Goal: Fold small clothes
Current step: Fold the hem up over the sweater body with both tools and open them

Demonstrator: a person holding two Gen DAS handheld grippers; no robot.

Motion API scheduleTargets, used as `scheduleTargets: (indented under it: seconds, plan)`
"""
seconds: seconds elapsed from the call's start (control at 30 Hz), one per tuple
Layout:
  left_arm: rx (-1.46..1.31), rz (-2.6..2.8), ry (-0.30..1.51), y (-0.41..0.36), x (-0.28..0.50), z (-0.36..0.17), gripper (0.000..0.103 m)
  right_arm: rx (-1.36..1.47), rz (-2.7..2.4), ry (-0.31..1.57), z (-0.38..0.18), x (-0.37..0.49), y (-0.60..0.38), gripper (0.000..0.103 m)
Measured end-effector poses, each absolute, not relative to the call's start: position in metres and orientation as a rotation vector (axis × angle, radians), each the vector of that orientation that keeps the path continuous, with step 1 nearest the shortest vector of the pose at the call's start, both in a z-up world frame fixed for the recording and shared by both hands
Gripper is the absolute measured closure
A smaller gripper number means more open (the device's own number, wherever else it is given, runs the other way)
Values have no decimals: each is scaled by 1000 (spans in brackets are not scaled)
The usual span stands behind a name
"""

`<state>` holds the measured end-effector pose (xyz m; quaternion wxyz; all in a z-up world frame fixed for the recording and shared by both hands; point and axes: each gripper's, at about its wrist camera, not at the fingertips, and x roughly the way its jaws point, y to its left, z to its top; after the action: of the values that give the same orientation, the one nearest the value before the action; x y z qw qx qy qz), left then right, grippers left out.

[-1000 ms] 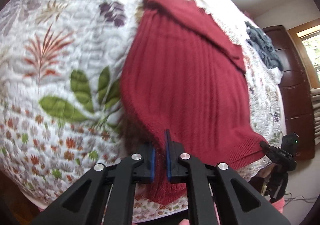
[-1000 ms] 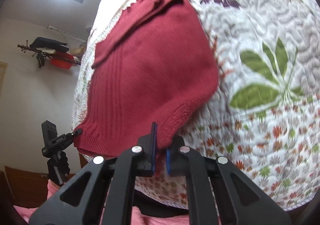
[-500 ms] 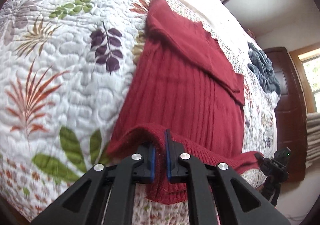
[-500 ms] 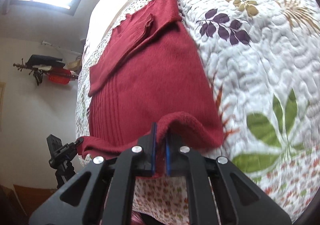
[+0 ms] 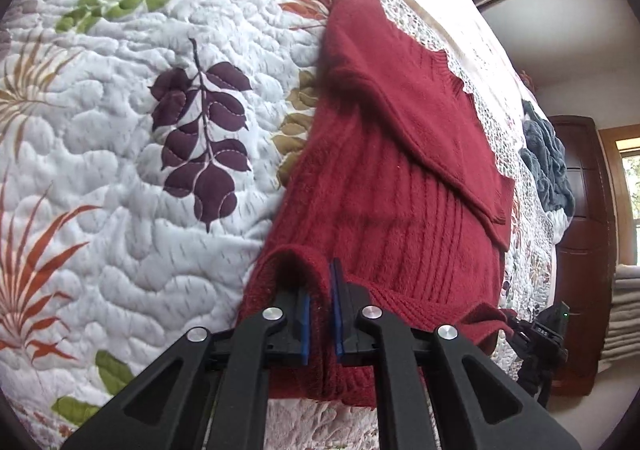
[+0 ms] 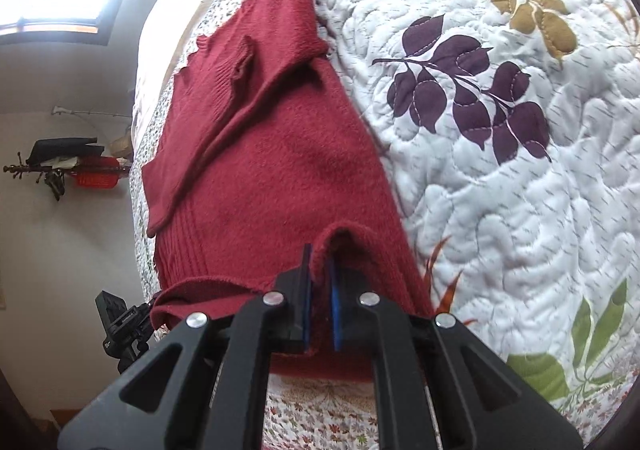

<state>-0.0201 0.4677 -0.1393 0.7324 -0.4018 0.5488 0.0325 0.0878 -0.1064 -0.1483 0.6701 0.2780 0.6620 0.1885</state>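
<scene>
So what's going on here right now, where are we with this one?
A person holds both grippers on a dark red knitted sweater spread on a white quilted bedspread with leaf prints. The left gripper and the right gripper are each shut on the sweater's near hem, one at each bottom corner, with the hem lifted off the quilt. A sleeve is already folded across the chest. A grey-blue garment lies further up the bed.

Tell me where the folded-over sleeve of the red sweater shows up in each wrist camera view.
Left wrist: the folded sleeve lies upper right of centre, slanting down to the right across the red sweater.
Right wrist: the folded sleeve lies upper left of centre, slanting down to the left.
Shared landmark: the purple leaf sprig on the quilt.
</scene>
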Motion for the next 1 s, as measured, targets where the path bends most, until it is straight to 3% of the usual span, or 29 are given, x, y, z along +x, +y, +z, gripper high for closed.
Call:
scheduleTargets:
  seconds: [0.13, 0.2, 0.33, 0.6, 0.7, 1.0]
  plan:
    - [-967, 56, 1215, 475, -18, -146, 90, 663, 402, 1510, -152, 93, -110, 92]
    - [-1030, 32, 1211, 481, -20, -146, 83, 671, 390, 1515, -152, 95, -113, 87]
    - [-1055, 31, 1150, 497, -31, -131, 63, 662, 359, 1468, -139, 91, -126, 68]
    - [-851, 67, 1123, 506, -40, -100, 59, 591, 358, 1407, -113, 80, -142, 66]
    - [-671, 45, 1144, 484, -27, -89, 53, 550, 374, 1388, -103, 73, -138, 63]
    - [-343, -9, 1191, 430, 14, -96, 52, 386, 418, 1365, -92, 59, -115, 58]
